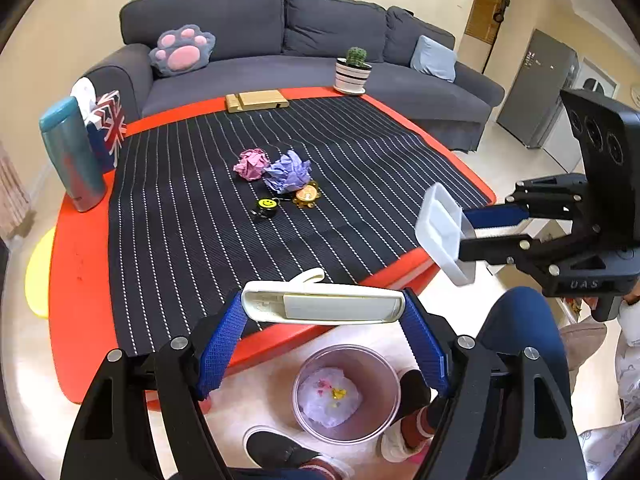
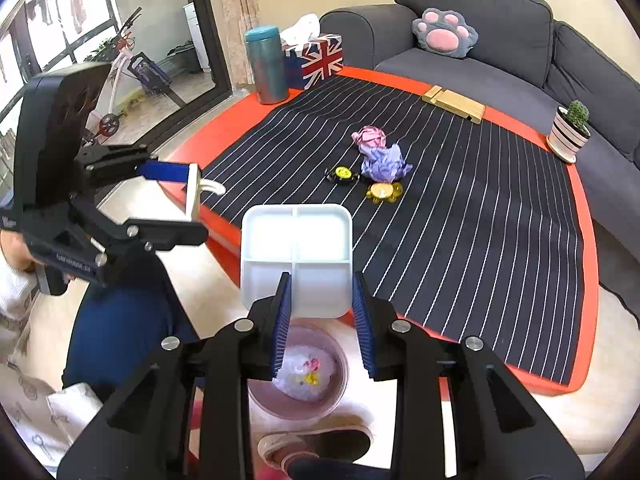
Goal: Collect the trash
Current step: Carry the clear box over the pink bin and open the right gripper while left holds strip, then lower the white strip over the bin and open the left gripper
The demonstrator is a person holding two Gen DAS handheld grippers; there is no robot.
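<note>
My left gripper (image 1: 324, 308) is shut on a cream table brush (image 1: 322, 307), held crosswise over the table's near edge; it also shows in the right wrist view (image 2: 194, 196). My right gripper (image 2: 320, 300) is shut on a white dustpan tray (image 2: 296, 256), held off the table edge above a round bin (image 2: 298, 376) on the floor; the tray also shows in the left wrist view (image 1: 444, 234). A pink paper ball (image 1: 251, 164) and a purple paper ball (image 1: 287, 172) lie mid-table, also seen in the right wrist view (image 2: 370, 137) (image 2: 386, 164).
A yellow smiley keyring (image 1: 266, 204) and an amber trinket (image 1: 306, 195) lie beside the balls. A teal bottle (image 1: 72, 152), flag tissue box (image 1: 108, 128), wooden stand (image 1: 256, 101) and potted cactus (image 1: 353, 70) sit at the table's far edge. The bin (image 1: 346, 394) and my feet are below.
</note>
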